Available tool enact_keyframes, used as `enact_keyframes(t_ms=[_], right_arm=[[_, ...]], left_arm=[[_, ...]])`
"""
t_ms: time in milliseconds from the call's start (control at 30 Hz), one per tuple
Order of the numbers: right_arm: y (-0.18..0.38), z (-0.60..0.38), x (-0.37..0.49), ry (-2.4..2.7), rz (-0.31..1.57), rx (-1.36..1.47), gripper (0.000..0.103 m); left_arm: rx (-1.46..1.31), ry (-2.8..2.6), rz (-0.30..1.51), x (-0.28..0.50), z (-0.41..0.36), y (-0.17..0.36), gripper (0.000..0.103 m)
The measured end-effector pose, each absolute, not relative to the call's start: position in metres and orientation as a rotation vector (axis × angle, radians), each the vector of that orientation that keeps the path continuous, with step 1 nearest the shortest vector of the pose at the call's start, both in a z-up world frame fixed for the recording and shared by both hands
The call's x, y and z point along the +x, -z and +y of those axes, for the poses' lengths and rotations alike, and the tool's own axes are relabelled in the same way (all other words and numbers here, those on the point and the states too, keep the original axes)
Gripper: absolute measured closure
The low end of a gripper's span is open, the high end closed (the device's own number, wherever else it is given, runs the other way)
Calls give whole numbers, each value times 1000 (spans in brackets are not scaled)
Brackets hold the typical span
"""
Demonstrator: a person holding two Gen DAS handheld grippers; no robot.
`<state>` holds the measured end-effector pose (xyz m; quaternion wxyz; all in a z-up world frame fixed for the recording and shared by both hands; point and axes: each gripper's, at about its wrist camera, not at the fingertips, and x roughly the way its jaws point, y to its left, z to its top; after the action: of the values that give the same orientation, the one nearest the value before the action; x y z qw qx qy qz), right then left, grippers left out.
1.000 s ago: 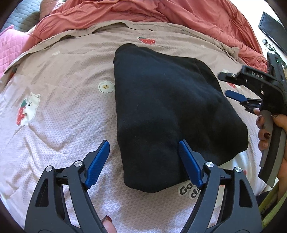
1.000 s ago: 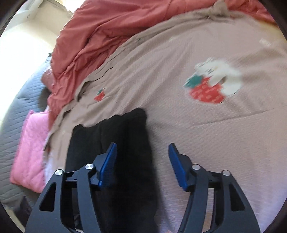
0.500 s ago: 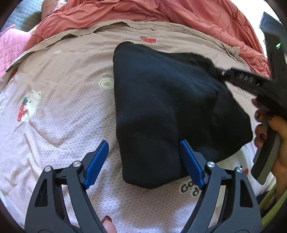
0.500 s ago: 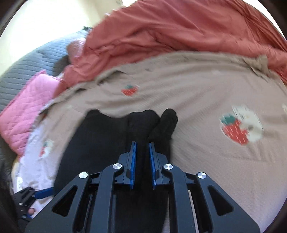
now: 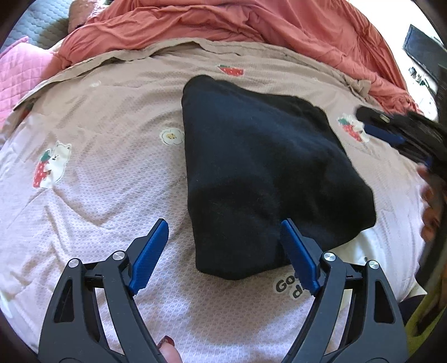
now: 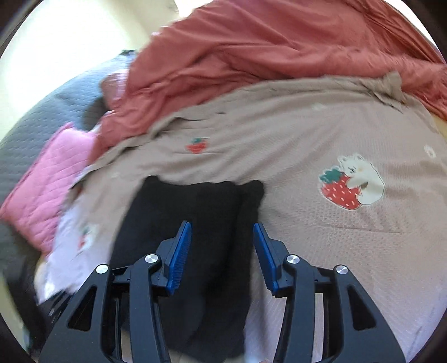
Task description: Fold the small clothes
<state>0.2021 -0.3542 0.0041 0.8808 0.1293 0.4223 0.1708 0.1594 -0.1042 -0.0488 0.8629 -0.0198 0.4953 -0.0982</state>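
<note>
A black folded garment (image 5: 265, 167) lies flat on the pinkish-brown sheet (image 5: 111, 139) with strawberry and bear prints. My left gripper (image 5: 225, 226) hovers open over its near corner, one blue pad over the cloth and the other over bare sheet. In the right wrist view my right gripper (image 6: 222, 224) hangs above the garment (image 6: 195, 212), over its right edge. Its jaws are opening, and the pads press on nothing. The left wrist view shows that gripper (image 5: 374, 124) blurred at the right, just off the cloth, with a person's hand (image 5: 430, 206) on it.
A crumpled coral-red duvet (image 5: 223, 22) is heaped along the back of the bed. A pink quilted pillow (image 6: 47, 178) and a grey quilted cover (image 6: 42, 111) lie to the left. A dark screen (image 5: 421, 55) stands beyond the bed at far right.
My right gripper closed at the garment's far right edge, then opened and pulled up and away to the right. The left gripper stayed put.
</note>
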Motion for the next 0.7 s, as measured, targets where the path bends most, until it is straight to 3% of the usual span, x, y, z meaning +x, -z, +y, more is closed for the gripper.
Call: enact_keyframes(t_ms=[100,300,400,567,600,700], right_arm=[[-18,-341,177,-498,898,130,46],[-2,-341,151,-539,977,13,47],[9,-335,154,-539,1012,3,54],[33,-311,158,-567,1090,-52,54],[39,-308,158,-568,1109,-64,58],[43,-307,156,-578,1140,-70,84]], left_arm=[[-50,212,1032,155,-101,43,28],[-19,223,1042,150,-100,44,28],[-27,212,1067,154,-100,52,29],[-34,207,1088,162,-104,62,28],[-34,204,1091,163,-105,63,28],[-41,196,1103,167,-105,67,28]])
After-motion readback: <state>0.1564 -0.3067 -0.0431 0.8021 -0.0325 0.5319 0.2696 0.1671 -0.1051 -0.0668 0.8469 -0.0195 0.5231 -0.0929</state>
